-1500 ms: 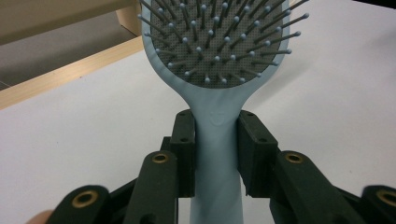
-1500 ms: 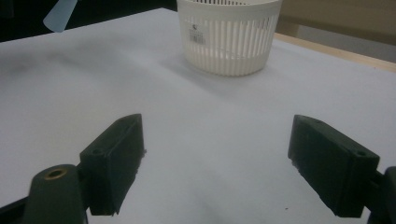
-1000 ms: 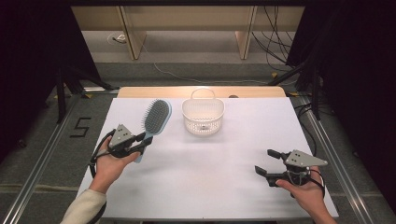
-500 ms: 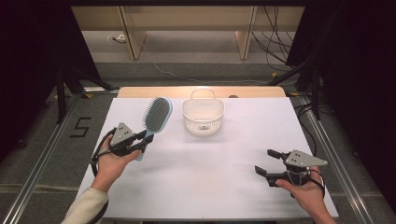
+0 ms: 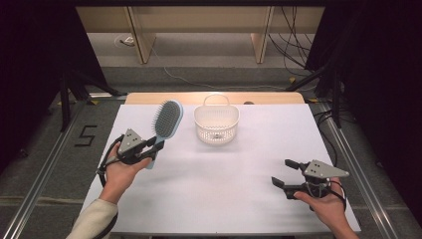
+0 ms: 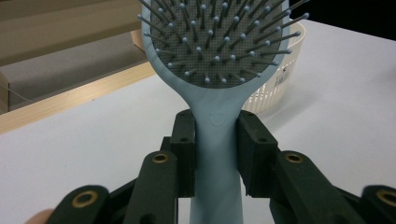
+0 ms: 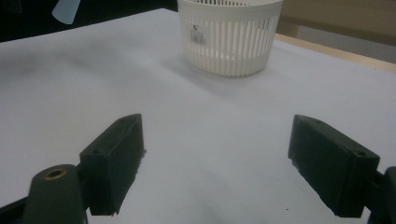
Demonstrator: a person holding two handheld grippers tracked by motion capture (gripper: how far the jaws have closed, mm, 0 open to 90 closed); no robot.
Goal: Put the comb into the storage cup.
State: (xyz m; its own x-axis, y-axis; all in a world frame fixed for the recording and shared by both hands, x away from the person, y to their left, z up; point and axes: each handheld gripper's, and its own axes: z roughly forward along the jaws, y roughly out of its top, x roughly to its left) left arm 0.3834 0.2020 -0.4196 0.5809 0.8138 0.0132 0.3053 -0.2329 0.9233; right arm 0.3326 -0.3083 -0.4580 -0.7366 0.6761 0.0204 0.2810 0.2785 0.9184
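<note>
- The right gripper (image 5: pixel 287 172) is nearest, held in a hand (image 5: pixel 326 205) by the surface's (image 5: pixel 239 199) near right corner, hovering just above the white sheet.
- Its fingers (image 7: pixel 114 161) stand wide apart with nothing between them; in the right gripper view bare surface (image 7: pixel 210 154) shows through the gap, and they point toward the basket (image 7: pixel 231 35) farther off.
- The left gripper (image 5: pixel 155 146) sits farther in, by the left edge of the surface, carried by a hand (image 5: pixel 119 172) whose light sleeve (image 5: pixel 94 224) comes in from the near edge.
- Its fingers (image 6: pixel 184 149) are drawn in narrow and clamp the handle of a light blue hairbrush (image 5: pixel 165 122); in the left gripper view both pads press the handle's sides, just below where it widens into the head.
- The hairbrush (image 6: pixel 217 93) is lifted clear of the surface, its head reaching away toward the far left corner, grey bristle pad with ball-tipped pins facing up and toward the camera.
- A white slatted plastic basket (image 5: pixel 216 122) stands upright near the middle of the far edge, just to the right of the brush head and apart from it; its loop handle rises at its far rim.
- A bare wooden strip (image 5: pixel 214 97) runs along the far edge beyond the white sheet.
</note>
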